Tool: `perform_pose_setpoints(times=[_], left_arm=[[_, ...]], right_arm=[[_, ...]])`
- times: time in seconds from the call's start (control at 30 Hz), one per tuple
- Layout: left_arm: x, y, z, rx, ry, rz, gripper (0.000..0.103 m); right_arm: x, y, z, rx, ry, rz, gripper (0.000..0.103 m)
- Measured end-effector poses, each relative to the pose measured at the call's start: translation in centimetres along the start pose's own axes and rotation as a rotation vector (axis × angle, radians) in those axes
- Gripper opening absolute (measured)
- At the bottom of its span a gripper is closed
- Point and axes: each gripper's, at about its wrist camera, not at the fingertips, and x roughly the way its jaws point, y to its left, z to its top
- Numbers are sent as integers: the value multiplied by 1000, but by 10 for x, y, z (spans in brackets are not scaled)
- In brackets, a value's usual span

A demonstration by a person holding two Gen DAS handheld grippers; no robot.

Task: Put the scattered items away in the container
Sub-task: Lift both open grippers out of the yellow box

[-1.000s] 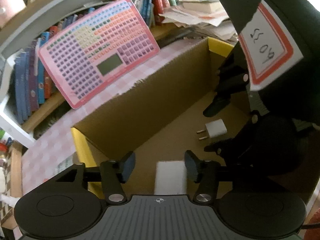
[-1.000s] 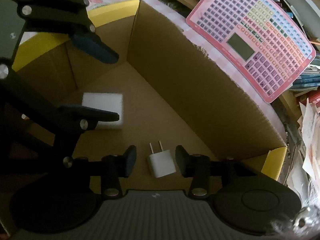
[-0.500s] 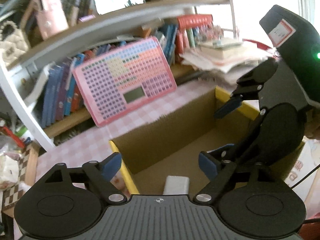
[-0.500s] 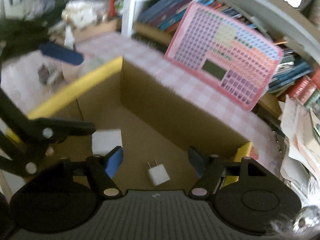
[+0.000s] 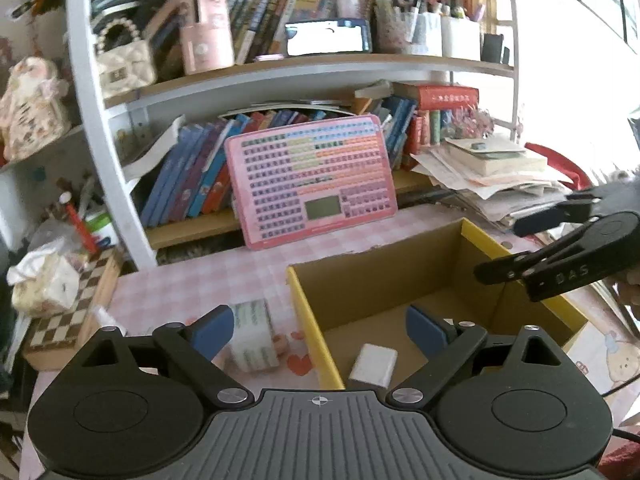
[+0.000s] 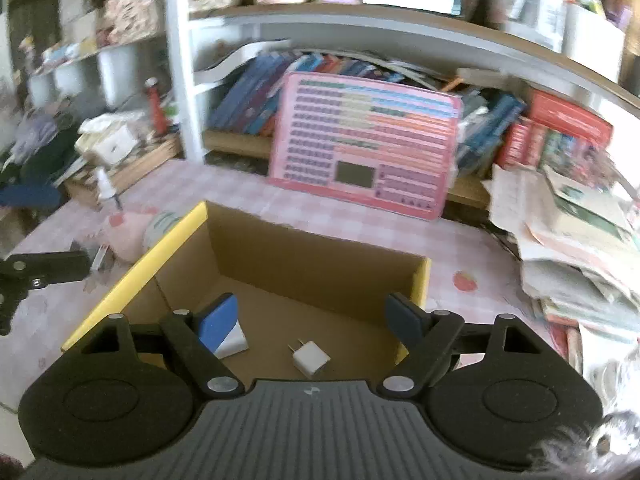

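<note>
An open cardboard box with yellow flaps [image 5: 472, 236] [image 6: 176, 236] stands on the pink checked tablecloth. Inside lie a white rectangular block [image 5: 373, 365] [image 6: 234, 341] and a white plug adapter [image 6: 310, 359]. A roll of tape [image 5: 254, 334] [image 6: 162, 222] stands on the cloth left of the box. My left gripper [image 5: 320, 328] is open and empty, raised over the box's near left corner. My right gripper [image 6: 312, 316] is open and empty, raised above the box's near side; it also shows at the right of the left wrist view [image 5: 560, 248].
A pink chart board [image 5: 312, 180] [image 6: 364, 144] leans against the bookshelf behind the box. A paper stack [image 5: 492, 176] [image 6: 572, 232] lies to the right. A checkered box [image 5: 68, 320] and clutter sit at the left. A small dark item [image 6: 98, 256] lies on the cloth.
Both grippers have lifted up out of the box and opened wide. The white block and the plug adapter stay on the box floor.
</note>
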Motion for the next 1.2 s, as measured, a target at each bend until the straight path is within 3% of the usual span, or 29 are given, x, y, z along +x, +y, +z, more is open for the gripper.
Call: perform_pose_setpoints(times=[0.23, 0.67, 1.2], left_arm=[[-21, 26, -20, -40, 0, -10, 95], [-59, 64, -60, -58, 26, -58, 95], [-91, 100, -126, -89, 122, -48, 95]], right_arm=[[-28, 3, -22, 149, -22, -113, 82], [-71, 53, -72, 244, -38, -311, 84], [-73, 151, -114, 227, 63, -313, 85]])
